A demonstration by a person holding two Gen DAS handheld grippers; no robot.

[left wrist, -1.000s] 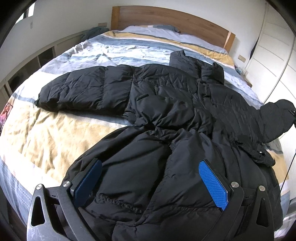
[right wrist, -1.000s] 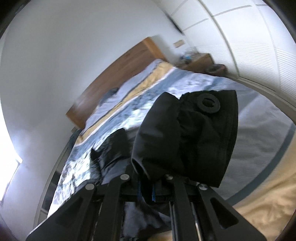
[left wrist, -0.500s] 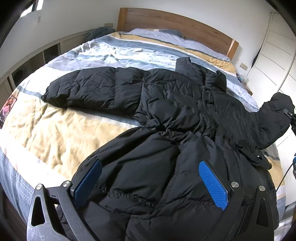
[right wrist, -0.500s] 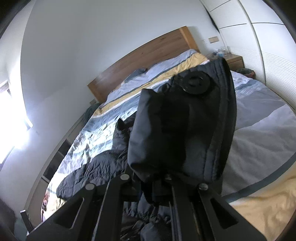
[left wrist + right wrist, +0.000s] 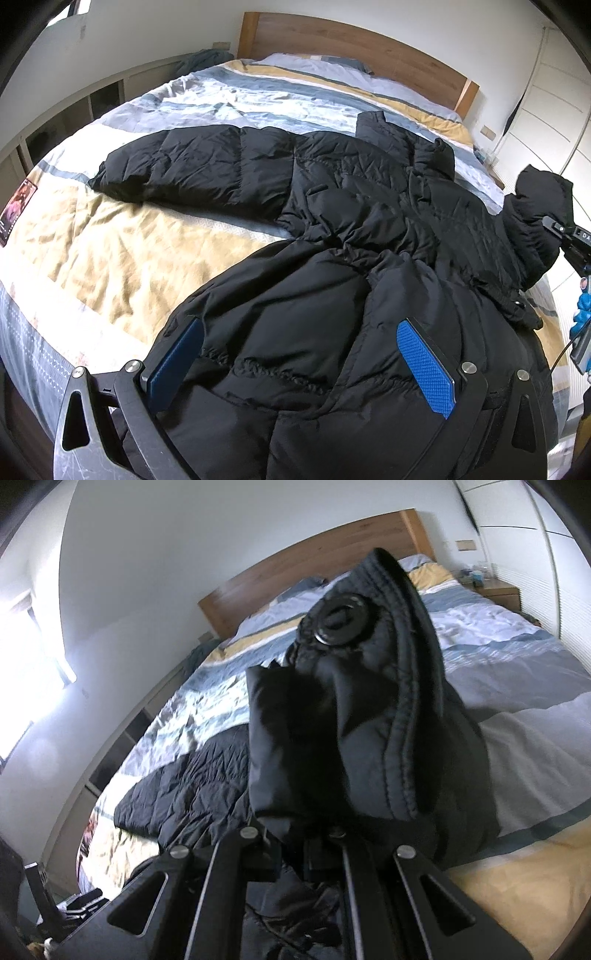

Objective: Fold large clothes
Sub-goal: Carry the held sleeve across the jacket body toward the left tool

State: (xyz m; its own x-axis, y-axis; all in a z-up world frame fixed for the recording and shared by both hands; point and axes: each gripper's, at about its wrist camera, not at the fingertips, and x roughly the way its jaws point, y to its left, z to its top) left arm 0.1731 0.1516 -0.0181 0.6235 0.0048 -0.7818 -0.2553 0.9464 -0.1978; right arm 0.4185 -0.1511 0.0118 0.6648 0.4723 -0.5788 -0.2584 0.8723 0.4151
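Note:
A black puffer jacket [image 5: 351, 221] lies spread front-up on the bed, with one sleeve [image 5: 192, 173] stretched out to the left. My left gripper [image 5: 299, 365] is open over the jacket's hem, and its blue pads [image 5: 424, 369] stand wide on either side of the fabric. At the right edge my right gripper [image 5: 561, 232] holds the other sleeve [image 5: 535, 221] lifted off the bed. In the right wrist view this gripper [image 5: 299, 834] is shut on the sleeve cuff [image 5: 369, 731]. The cuff's snap button [image 5: 338, 622] faces the camera, and the fingertips are hidden in fabric.
The bed [image 5: 110, 258] carries a striped yellow, grey and blue duvet and has a wooden headboard [image 5: 351, 40]. White wardrobe doors [image 5: 554, 110] stand to the right, and a low shelf unit [image 5: 74, 114] runs along the left wall. A nightstand [image 5: 498, 590] stands beside the headboard.
My right gripper has swung with the cuff from beside the bed toward the jacket's body, and it has rolled. The left gripper has shifted slightly and stays open.

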